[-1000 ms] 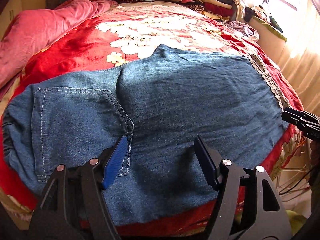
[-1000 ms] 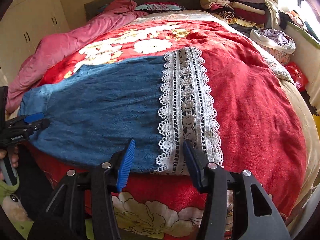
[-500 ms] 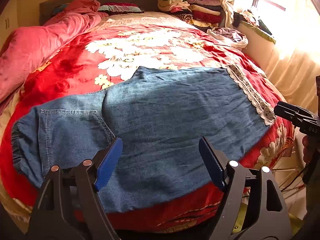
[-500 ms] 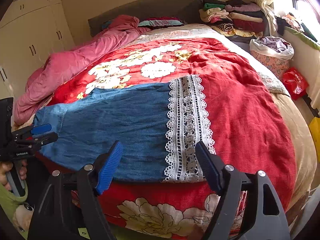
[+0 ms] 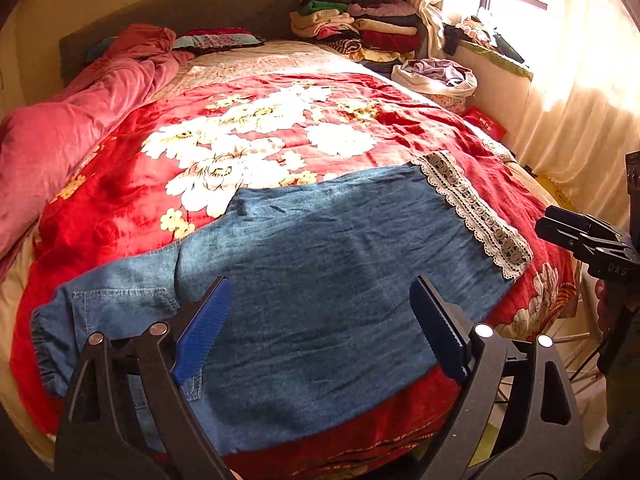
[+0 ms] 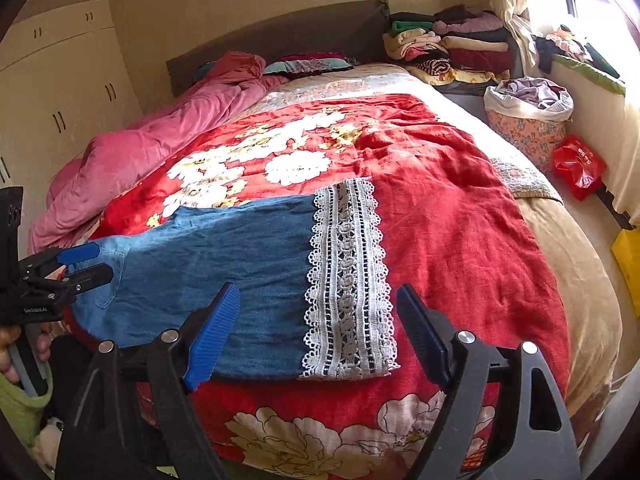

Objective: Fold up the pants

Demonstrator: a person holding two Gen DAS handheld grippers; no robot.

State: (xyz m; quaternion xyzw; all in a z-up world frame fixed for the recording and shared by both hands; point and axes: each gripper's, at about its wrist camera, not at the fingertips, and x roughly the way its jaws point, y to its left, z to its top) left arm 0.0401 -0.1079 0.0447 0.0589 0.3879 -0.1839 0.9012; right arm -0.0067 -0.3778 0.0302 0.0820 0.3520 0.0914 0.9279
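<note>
Blue denim pants (image 5: 320, 280) lie flat across the near end of the bed, folded leg on leg. The waist and back pocket (image 5: 120, 308) are at the left, the white lace hem (image 6: 348, 280) at the right. My left gripper (image 5: 320, 280) hovers above the pants' near edge, its jaws opening with nothing between them. My right gripper (image 6: 318, 287) hangs over the lace hem, its jaws also opening and empty. The left gripper (image 6: 86, 264) shows at the left edge of the right wrist view. The right gripper (image 5: 554, 226) shows at the right edge of the left wrist view.
A red floral blanket (image 5: 280, 132) covers the bed. A pink quilt (image 6: 160, 148) is bunched along the left side. Stacks of folded clothes (image 6: 452, 48) sit by the headboard. A laundry basket (image 6: 524, 120) and a red bag (image 6: 578, 164) stand beside the right edge.
Both grippers have risen and drawn back from the pants, so more of the bed shows. Both pairs of jaws have widened. The pants stay flat on the blanket.
</note>
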